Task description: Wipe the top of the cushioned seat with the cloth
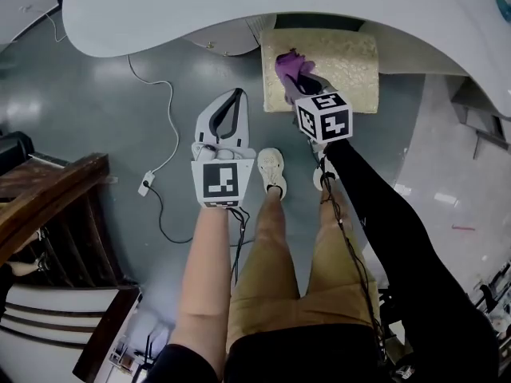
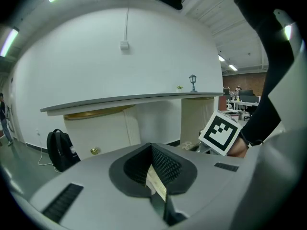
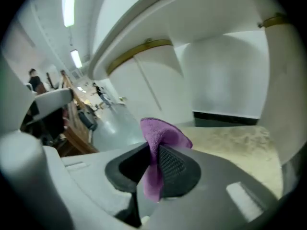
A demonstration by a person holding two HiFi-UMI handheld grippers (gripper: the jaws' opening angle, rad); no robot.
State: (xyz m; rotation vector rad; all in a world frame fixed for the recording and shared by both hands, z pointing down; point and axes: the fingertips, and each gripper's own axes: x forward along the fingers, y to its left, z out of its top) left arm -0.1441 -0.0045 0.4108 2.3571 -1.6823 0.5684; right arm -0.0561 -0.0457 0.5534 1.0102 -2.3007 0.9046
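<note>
Tan shorts [image 1: 279, 278] and a pale shoe [image 1: 273, 171] are seen nearest the head camera, planted on a grey floor [image 1: 96, 110]. Just left of the shoe, the left gripper [image 1: 237, 95] is held out on a bare forearm and pointed down at the floor, its jaws brought together with nothing caught between them. A thin cable [image 1: 162, 130] is trailed across the floor beside it. On the other side, the right gripper [image 1: 299, 78] is extended on a black-sleeved arm, its marker cube [image 1: 323, 118] turned up toward the camera. A purple cloth [image 1: 287, 61] is pinched firmly between its jaws, with a fold standing up past the tips. The cloth is held over the left part of the cushioned seat [image 1: 351, 62], near its front edge; whether it is pressed onto the speckled beige top cannot be told. The seat is tucked partly beneath a curved white counter [image 1: 200, 14], by which its far side is covered. A black backpack [image 2: 60, 150] is propped on the floor in the left gripper view.
</note>
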